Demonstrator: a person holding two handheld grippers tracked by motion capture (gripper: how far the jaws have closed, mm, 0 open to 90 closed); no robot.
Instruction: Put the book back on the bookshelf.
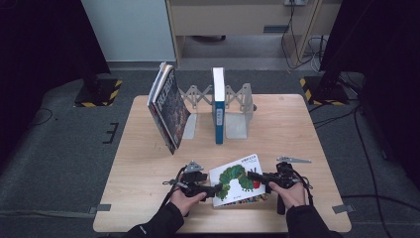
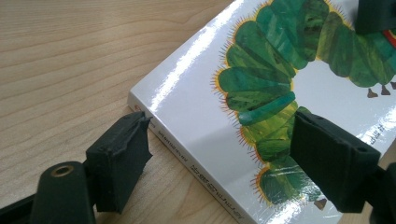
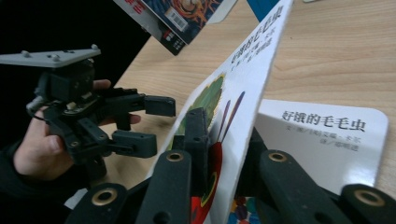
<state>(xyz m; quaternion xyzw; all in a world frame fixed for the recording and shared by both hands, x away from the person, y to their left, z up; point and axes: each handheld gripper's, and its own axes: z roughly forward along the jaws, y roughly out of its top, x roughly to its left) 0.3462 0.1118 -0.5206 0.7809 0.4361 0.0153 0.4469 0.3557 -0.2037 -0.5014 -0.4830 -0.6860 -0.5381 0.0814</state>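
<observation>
A white picture book [image 1: 237, 179] with a green caterpillar on its cover lies near the table's front edge. My right gripper [image 1: 251, 175] is shut on the front cover's edge [image 3: 243, 84] and holds it raised off the title page [image 3: 327, 135] beneath; its jaws [image 3: 224, 126] pinch the board from both sides. My left gripper [image 1: 216, 190] stands open at the book's left side. In the left gripper view its jaws [image 2: 222, 123] straddle the spine corner of the book [image 2: 261, 70], one pad beside the spine, the other over the cover. The left gripper [image 3: 159, 121] also shows in the right gripper view, with a hand around it.
At the back of the wooden table [image 1: 297, 129] a metal expanding book rack [image 1: 237, 99] holds an upright blue and white book [image 1: 218, 104]. Two or three books [image 1: 168, 106] lean at its left end. Black stands and cables sit on the floor around the table.
</observation>
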